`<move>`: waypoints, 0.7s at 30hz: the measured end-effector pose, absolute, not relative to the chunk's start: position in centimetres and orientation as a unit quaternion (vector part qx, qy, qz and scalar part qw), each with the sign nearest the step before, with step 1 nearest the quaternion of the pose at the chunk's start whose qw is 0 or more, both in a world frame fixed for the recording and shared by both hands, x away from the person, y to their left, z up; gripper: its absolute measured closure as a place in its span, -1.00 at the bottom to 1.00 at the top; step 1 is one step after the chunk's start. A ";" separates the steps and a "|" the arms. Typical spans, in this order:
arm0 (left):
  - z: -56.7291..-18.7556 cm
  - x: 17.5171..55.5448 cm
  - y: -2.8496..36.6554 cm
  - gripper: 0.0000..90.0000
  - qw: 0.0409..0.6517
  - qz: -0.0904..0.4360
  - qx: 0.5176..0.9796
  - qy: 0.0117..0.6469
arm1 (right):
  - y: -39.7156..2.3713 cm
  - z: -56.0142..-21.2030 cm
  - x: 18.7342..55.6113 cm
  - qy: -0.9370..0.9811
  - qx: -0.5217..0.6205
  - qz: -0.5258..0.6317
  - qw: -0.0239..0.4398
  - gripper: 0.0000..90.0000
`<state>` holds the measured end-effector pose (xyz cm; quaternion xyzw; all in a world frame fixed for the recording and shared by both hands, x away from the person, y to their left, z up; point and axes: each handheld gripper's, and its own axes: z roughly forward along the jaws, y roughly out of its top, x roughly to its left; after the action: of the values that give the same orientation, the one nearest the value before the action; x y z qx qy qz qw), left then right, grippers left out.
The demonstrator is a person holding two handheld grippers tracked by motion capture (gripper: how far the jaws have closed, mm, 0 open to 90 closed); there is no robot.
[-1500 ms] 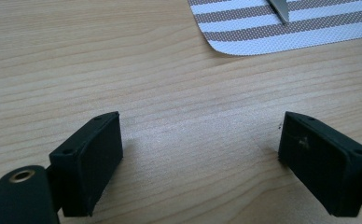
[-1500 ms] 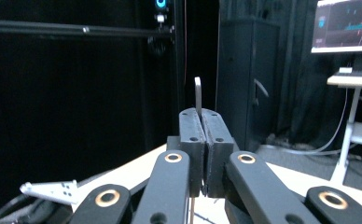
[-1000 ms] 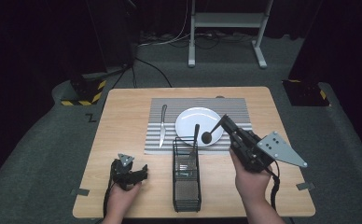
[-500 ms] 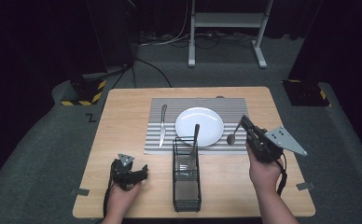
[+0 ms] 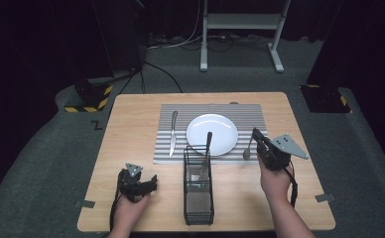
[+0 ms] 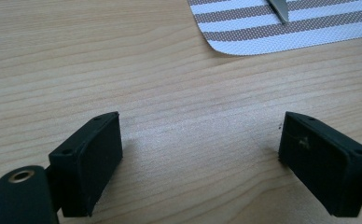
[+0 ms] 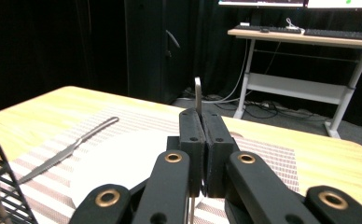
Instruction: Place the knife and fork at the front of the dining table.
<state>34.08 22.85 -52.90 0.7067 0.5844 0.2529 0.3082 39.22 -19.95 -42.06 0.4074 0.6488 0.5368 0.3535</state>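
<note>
My right gripper [image 5: 255,134] is shut on a metal spoon [image 5: 247,151], right of the white plate [image 5: 212,134]. The spoon stands nearly upright, bowl down over the striped placemat [image 5: 260,116]. In the right gripper view its handle [image 7: 197,95] sticks up above the closed jaws [image 7: 201,116]. My left gripper [image 5: 151,182] rests on the wooden table [image 5: 131,124] at the front left. Its jaws [image 6: 200,140] stand wide open over bare wood, nothing between them.
A knife [image 5: 172,133] lies on the placemat left of the plate; its tip [image 6: 278,9] appears in the left gripper view. A black wire caddy [image 5: 198,193] stands at the front middle with a fork [image 5: 206,148] upright in it. Table legs and cables lie beyond.
My right hand has carried the spoon rightward and down, from over the caddy and plate to the plate's right side. The left hand has stayed put.
</note>
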 end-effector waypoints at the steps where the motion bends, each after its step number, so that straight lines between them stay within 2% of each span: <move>1: -52.9 34.1 22.9 -0.70 0.308 0.253 0.707 0.584 | -19.9 -42.2 39.3 0.650 0.408 0.534 0.354 0.97; 14: -52.9 34.1 22.9 -0.71 0.309 0.252 0.707 0.584 | -19.3 -43.3 40.7 0.659 0.417 0.515 0.356 0.97; 21: -52.9 34.1 22.9 -0.71 0.309 0.252 0.707 0.584 | -18.9 -43.3 42.7 0.654 0.432 0.514 0.348 0.97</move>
<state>34.09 22.86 -52.90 0.7072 0.5838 0.2519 0.3091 42.71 -18.92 -43.32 0.4324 0.6542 0.5141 0.3476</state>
